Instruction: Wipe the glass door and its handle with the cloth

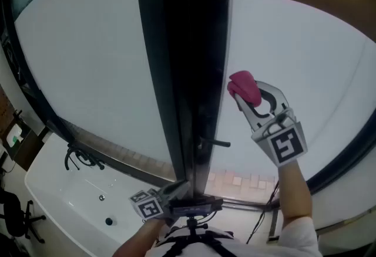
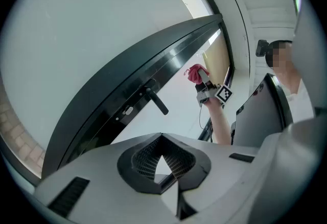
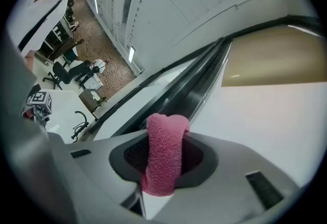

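Observation:
The glass door fills the head view, its dark frame (image 1: 188, 74) running down the middle with the black lever handle (image 1: 214, 143) low on it. My right gripper (image 1: 249, 97) is raised to the right of the frame, above the handle, shut on a pink cloth (image 1: 244, 87) held close to the right pane (image 1: 305, 62). In the right gripper view the cloth (image 3: 164, 151) stands rolled between the jaws. My left gripper (image 1: 170, 194) hangs low by the frame's foot, shut with nothing in it. From there the handle (image 2: 155, 100) and the cloth (image 2: 194, 72) show above.
A white desk (image 1: 59, 191) with black cables (image 1: 79, 159) lies at the lower left, a black chair (image 1: 14, 215) beside it. Brick paving (image 1: 235, 181) shows through the glass low down. Office chairs (image 3: 66, 72) stand behind. A person's arm and body (image 2: 276, 110) sit to the right.

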`<control>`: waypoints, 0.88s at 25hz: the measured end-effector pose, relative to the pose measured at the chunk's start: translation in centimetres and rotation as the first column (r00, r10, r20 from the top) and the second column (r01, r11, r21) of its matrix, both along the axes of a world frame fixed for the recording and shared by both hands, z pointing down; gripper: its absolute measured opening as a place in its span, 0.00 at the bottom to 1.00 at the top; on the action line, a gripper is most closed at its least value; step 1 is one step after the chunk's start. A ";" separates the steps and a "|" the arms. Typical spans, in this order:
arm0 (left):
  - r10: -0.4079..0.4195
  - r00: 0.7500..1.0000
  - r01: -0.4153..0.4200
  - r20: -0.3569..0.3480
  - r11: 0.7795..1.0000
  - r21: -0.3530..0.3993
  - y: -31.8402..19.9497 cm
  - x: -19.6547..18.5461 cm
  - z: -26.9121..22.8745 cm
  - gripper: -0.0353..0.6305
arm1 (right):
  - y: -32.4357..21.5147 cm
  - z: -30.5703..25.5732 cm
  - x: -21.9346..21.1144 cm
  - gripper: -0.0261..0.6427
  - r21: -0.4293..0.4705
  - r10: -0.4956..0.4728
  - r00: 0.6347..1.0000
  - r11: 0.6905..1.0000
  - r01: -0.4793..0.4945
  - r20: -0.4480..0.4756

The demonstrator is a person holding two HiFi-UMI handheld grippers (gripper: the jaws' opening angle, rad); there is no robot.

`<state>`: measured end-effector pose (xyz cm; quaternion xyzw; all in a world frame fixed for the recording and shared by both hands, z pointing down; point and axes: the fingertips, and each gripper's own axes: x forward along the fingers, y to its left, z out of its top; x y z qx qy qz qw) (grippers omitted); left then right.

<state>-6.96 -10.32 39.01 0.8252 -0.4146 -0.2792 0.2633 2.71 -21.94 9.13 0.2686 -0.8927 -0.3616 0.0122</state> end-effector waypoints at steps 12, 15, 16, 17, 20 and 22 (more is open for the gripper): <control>0.006 0.996 -0.014 0.084 0.996 0.091 -1.9 -1.6 -3.5 0.04 | 0.3 -12.6 -4.5 0.20 0.185 -0.086 0.988 0.981 0.061 0.128; 0.009 0.996 -0.018 0.084 0.995 0.103 -2.2 -1.8 -4.0 0.04 | -0.2 -15.1 -5.1 0.19 0.216 -0.078 0.982 0.976 0.040 0.170; 0.010 0.996 -0.018 0.084 0.994 0.105 -2.2 -1.9 -4.2 0.04 | -0.2 -15.8 -5.3 0.19 0.231 -0.081 0.981 0.972 0.038 0.179; 0.010 0.996 -0.019 0.084 0.994 0.107 -2.2 -1.9 -4.3 0.04 | -0.1 -16.4 -5.5 0.19 0.249 -0.084 0.980 0.968 0.036 0.183; 0.009 0.997 -0.019 0.083 0.993 0.117 -2.5 -2.3 -4.6 0.04 | 0.3 -17.5 -6.3 0.19 0.320 -0.080 0.984 0.947 0.025 0.160; 0.008 0.996 -0.018 0.083 0.992 0.122 -2.7 -2.4 -4.8 0.04 | 0.4 -17.7 -6.9 0.19 0.364 -0.067 0.989 0.931 0.013 0.135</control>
